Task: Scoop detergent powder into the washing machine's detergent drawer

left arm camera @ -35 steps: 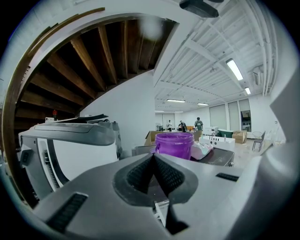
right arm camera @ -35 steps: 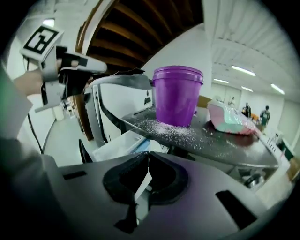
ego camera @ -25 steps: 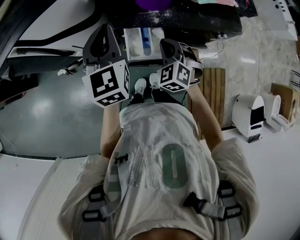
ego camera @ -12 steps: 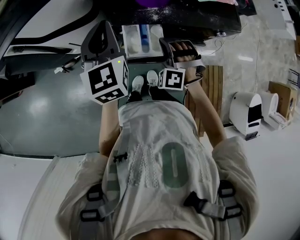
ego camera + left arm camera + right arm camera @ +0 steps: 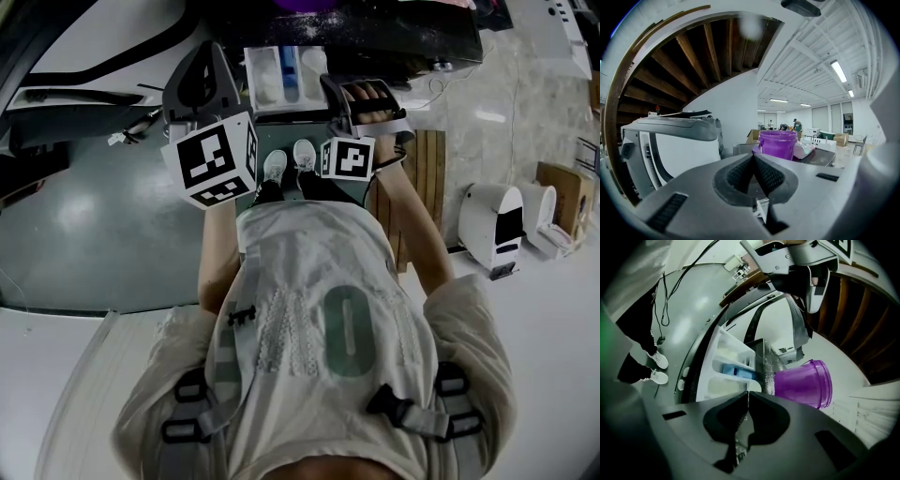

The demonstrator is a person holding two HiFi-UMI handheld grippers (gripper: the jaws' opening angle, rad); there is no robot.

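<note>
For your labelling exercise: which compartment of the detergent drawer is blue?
The narrow middle compartment; those flanking it in the detergent drawer are white.

detergent drawer (image 5: 726, 366): white, blue middle compartment, pulled open | purple tub (image 5: 804, 383): upright, beyond drawer

Dim, fisheye-warped — ceiling strip-lights glare.

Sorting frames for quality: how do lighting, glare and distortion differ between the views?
Head view: dim, greyish, soft glare on the floor. Left gripper view: bright, strong fisheye bending, purple bucket sharp. Right gripper view: dark vignetted corners, detergent drawer well lit.
</note>
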